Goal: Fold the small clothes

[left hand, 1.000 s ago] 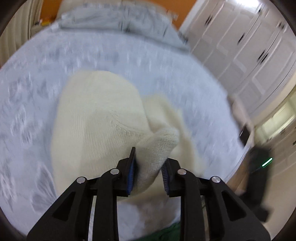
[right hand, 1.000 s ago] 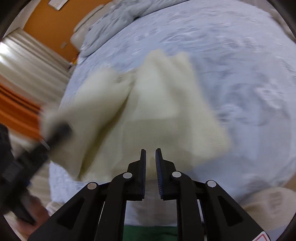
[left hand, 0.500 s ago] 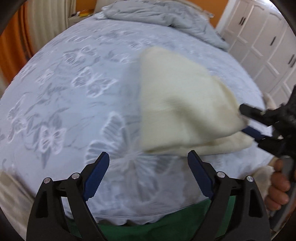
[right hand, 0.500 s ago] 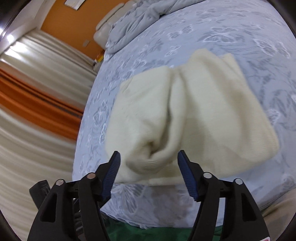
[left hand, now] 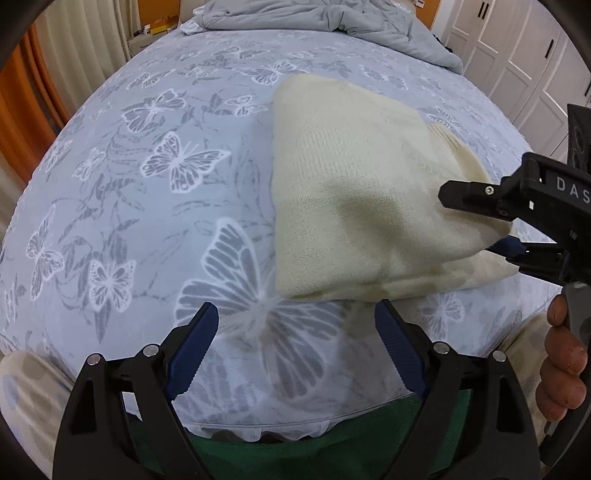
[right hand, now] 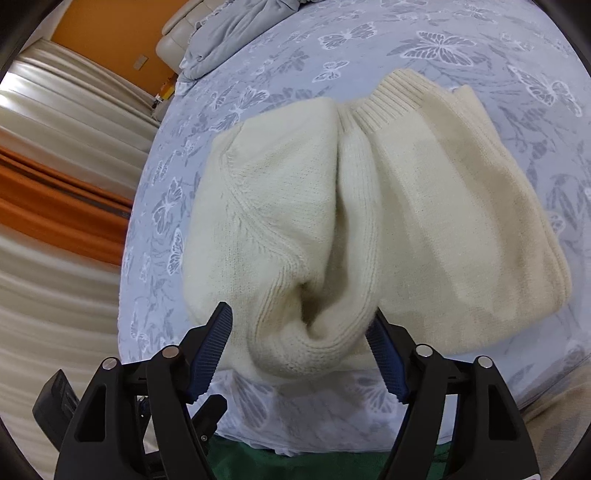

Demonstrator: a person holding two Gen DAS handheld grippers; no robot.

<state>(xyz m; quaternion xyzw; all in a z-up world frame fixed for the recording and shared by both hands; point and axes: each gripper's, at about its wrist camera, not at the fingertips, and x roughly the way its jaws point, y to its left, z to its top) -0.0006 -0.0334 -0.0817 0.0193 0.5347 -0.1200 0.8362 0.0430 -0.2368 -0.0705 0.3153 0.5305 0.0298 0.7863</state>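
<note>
A cream knitted sweater (left hand: 362, 192) lies folded on the bed's butterfly-print cover (left hand: 155, 206). My left gripper (left hand: 297, 350) is open and empty, just short of the sweater's near edge. My right gripper (right hand: 301, 356) is open, its jaws standing either side of the sweater's bunched near end (right hand: 317, 332) without closing on it. In the left wrist view the right gripper (left hand: 491, 221) reaches in from the right, one finger above and one below the sweater's right end. The ribbed cuff (right hand: 391, 99) lies at the sweater's far end.
A crumpled grey duvet (left hand: 317, 18) lies at the head of the bed. White wardrobe doors (left hand: 524, 62) stand to the right, curtains (right hand: 55, 184) to the left. A green cloth (left hand: 332, 446) hangs below the bed's near edge.
My left gripper let go of the sweater's fold, opened and drew back. My right gripper opened from shut and moved in around the bunched near end.
</note>
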